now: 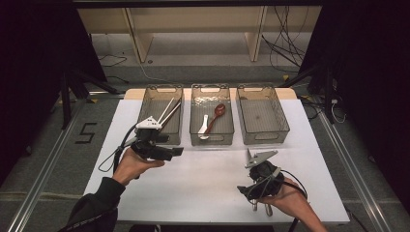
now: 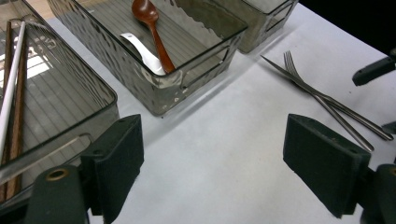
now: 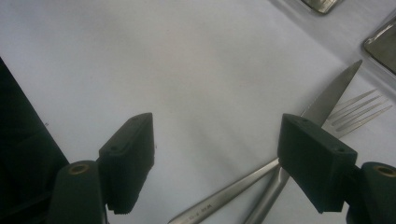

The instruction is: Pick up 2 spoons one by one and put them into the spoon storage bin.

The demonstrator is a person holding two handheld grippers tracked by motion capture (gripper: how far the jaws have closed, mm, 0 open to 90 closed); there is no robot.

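Meanwhile, both grippers' fingers stand apart beside the crossed knife and fork.

fork and knife — polished metal; bins — smoky rippled clear plastic; spoon glossy wood; table sheet matt white.

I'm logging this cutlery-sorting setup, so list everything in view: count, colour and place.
bins: three, clear smoky grey, in a row at the table's far edge
chopsticks: about three, white and brown, in the left bin
brown spoon: one, middle bin
white spoon: one, middle bin, under the brown one
fork: one, steel, on the table, crossed with the knife
knife: one, steel, beside the fork
table: one, white
left hand-held gripper: black, open, near the left bin
right hand-held gripper: black, open, at the knife and fork
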